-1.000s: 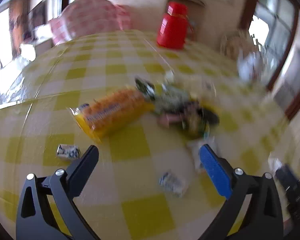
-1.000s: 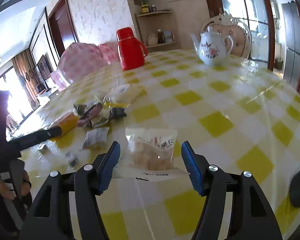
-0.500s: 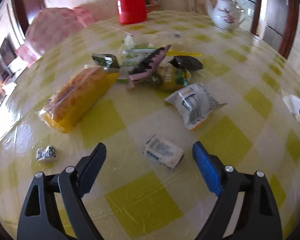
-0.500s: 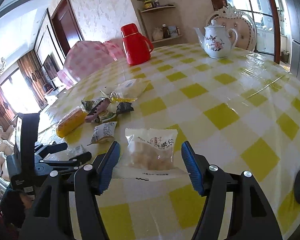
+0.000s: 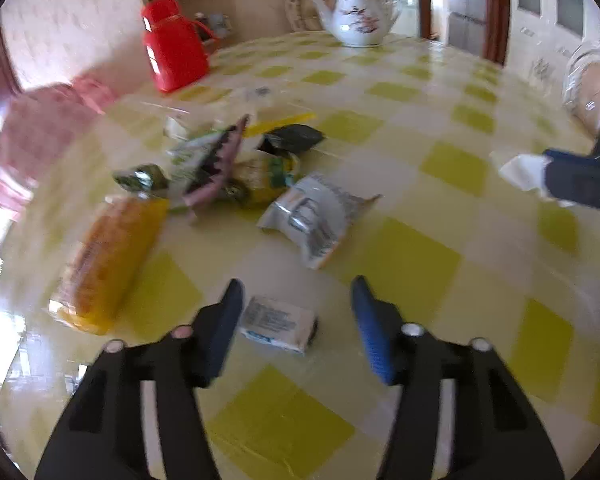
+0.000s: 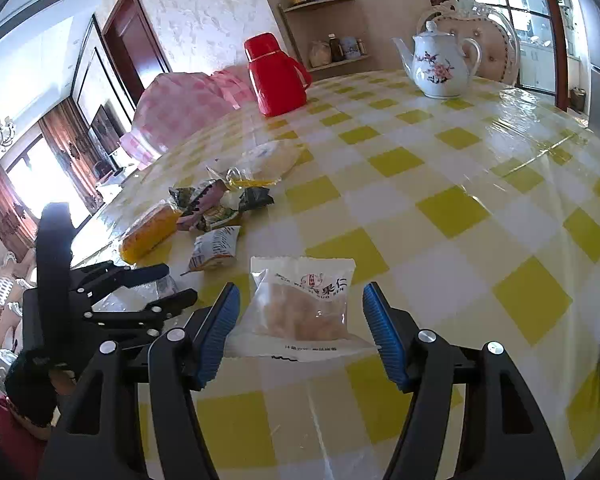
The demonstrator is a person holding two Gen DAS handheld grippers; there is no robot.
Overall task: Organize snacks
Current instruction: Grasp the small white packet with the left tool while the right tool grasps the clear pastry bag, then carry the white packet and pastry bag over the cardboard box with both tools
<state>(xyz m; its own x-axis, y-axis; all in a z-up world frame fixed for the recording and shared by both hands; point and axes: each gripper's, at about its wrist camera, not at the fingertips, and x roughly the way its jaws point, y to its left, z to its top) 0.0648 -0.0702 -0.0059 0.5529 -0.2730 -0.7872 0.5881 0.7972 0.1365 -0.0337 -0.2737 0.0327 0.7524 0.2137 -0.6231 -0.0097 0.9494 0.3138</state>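
Note:
My left gripper [image 5: 296, 316] is open, with a small white wrapped snack [image 5: 278, 324] lying on the table between its fingers. Beyond it lie a silver-white packet [image 5: 316, 218], an orange-yellow biscuit pack [image 5: 108, 256] and a heap of mixed snack wrappers [image 5: 228, 160]. My right gripper [image 6: 300, 330] is open around a clear bag of pale pastry [image 6: 302, 304] that rests flat on the table. The left gripper [image 6: 140, 296] also shows in the right wrist view, at left.
The round table has a yellow-and-white checked cloth [image 6: 452, 208] under clear plastic. A red thermos [image 6: 278, 76] and a white floral teapot [image 6: 440, 62] stand at the far side. A pink-covered chair [image 6: 180, 108] stands behind the table.
The left gripper has moved forward and lower, so the small white snack now lies between its fingers. The right gripper has stayed around the pastry bag.

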